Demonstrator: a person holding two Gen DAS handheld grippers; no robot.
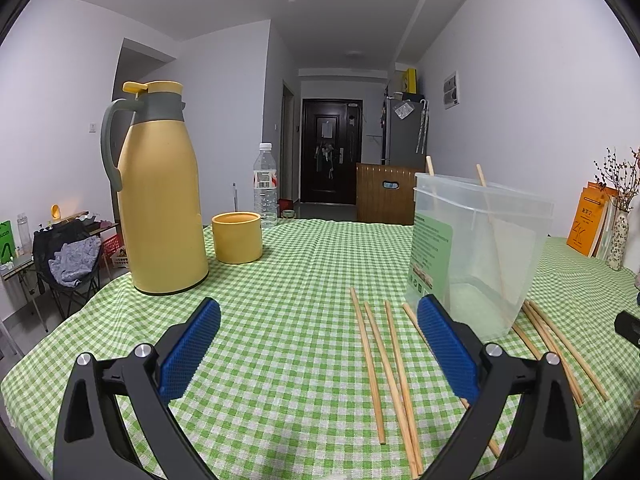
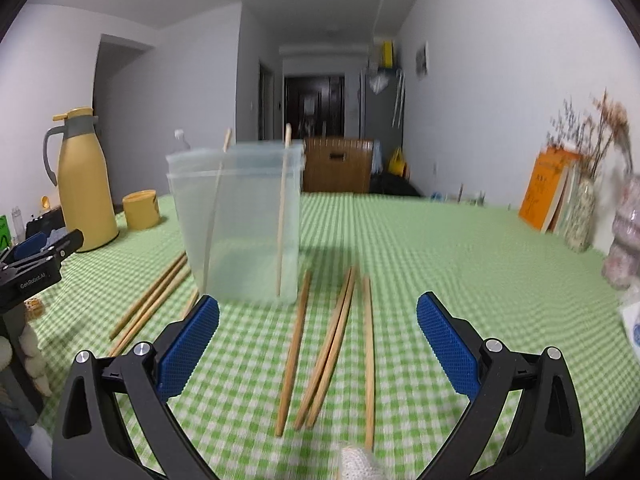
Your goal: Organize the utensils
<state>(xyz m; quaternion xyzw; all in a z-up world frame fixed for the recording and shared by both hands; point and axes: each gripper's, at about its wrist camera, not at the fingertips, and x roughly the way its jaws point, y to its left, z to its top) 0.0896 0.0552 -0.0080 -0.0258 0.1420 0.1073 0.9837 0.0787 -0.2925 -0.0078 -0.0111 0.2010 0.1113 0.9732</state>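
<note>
- While the left wrist camera is looking across a green checked tablecloth (image 1: 288, 280), the left gripper (image 1: 318, 354) is hovering with its blue pads spread wide apart, holding nothing.
- Several wooden chopsticks (image 1: 374, 368) are lying loose on the cloth toward four o'clock, just beside the right pad.
- At two o'clock a clear plastic container (image 1: 492, 248) is standing upright, with two chopsticks leaning inside it and more lying at its far side.
- At ten o'clock a yellow thermos jug (image 1: 164, 200) is standing beside a yellow cup (image 1: 237, 238); a water bottle (image 1: 265, 184) is standing behind them.
- From the right wrist camera, the right gripper (image 2: 318, 354) is also hanging wide apart and empty.
- Four chopsticks (image 2: 332, 344) are lying between its pads, pointing toward twelve o'clock.
- The container (image 2: 240, 224) is sitting at eleven o'clock, with more chopsticks on the cloth at its left.
- At nine o'clock the other gripper (image 2: 44, 254) is showing at the frame's edge.
</note>
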